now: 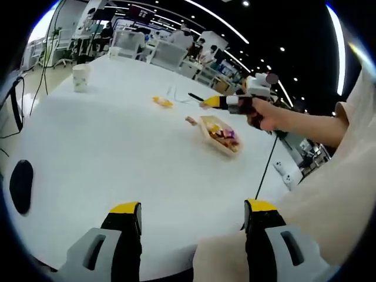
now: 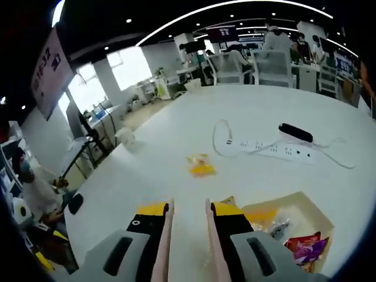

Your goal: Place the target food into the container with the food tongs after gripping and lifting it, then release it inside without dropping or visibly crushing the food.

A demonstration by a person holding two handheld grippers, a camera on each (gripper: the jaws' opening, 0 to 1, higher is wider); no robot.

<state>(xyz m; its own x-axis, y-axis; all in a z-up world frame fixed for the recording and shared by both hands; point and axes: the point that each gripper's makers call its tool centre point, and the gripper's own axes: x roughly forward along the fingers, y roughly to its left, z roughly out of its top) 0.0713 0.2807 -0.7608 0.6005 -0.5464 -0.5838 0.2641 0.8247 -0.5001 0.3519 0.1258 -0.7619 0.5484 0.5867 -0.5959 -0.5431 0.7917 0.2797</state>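
Right claw (image 2: 187, 218) is clamped on the food tongs (image 2: 187, 247), their pink arms pinched almost together and empty, aimed past the container (image 2: 294, 226) toward the yellow food (image 2: 200, 167) lying loose on the white bench (image 2: 176, 135) just beyond the container. Left claw (image 1: 192, 212) hangs wide open and empty, well short of the container, probably kept clear of the reach.

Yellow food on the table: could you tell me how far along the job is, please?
Done: right gripper holds the tongs. In hand: tongs are open and empty, aimed at the yellow food, which lies on the table. Remaining: grip, lift, release in the container.
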